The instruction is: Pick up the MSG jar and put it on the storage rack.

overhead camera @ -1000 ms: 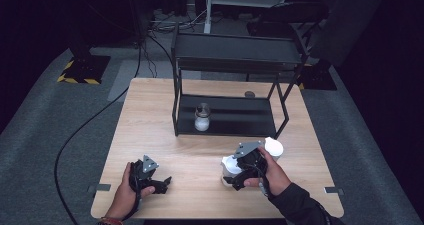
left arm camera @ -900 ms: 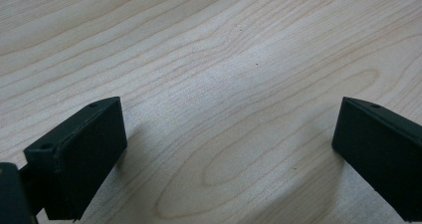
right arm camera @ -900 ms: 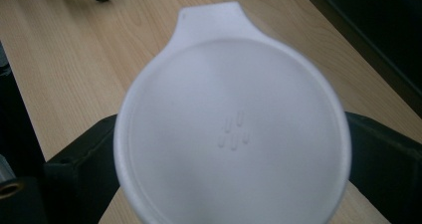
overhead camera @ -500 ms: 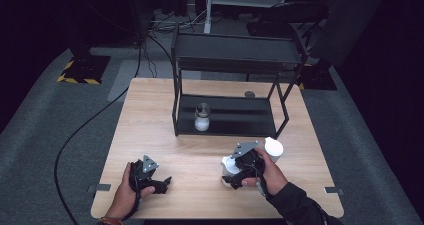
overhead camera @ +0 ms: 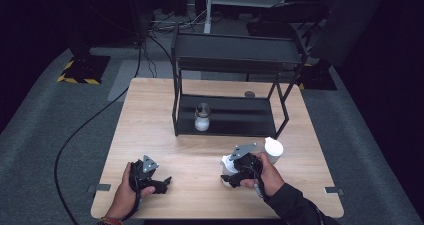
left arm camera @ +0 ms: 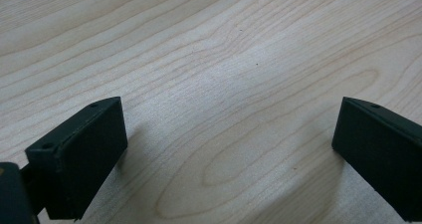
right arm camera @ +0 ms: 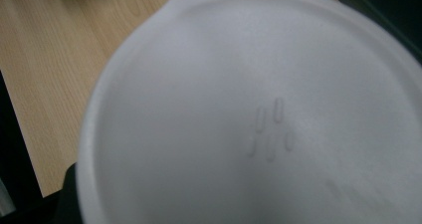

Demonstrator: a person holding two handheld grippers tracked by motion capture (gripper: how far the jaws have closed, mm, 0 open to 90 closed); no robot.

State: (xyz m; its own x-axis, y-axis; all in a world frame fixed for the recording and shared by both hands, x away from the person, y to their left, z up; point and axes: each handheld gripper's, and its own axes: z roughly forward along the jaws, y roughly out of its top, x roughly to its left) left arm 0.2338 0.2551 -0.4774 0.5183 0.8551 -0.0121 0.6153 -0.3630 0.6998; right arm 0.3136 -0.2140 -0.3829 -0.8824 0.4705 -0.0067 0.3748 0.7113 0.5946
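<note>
I see a plain white round plastic lid [right arm camera: 259, 124] against my right gripper's camera — pale wood-grain table [left arm camera: 224, 59], matte black metal shelf rack [overhead camera: 232, 60] beyond.

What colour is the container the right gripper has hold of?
White, the container is plain all over; it shows best in the right gripper view.

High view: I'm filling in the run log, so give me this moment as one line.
right claw: just closed on white cup | left claw: open, nothing between | jar: on rack
</note>
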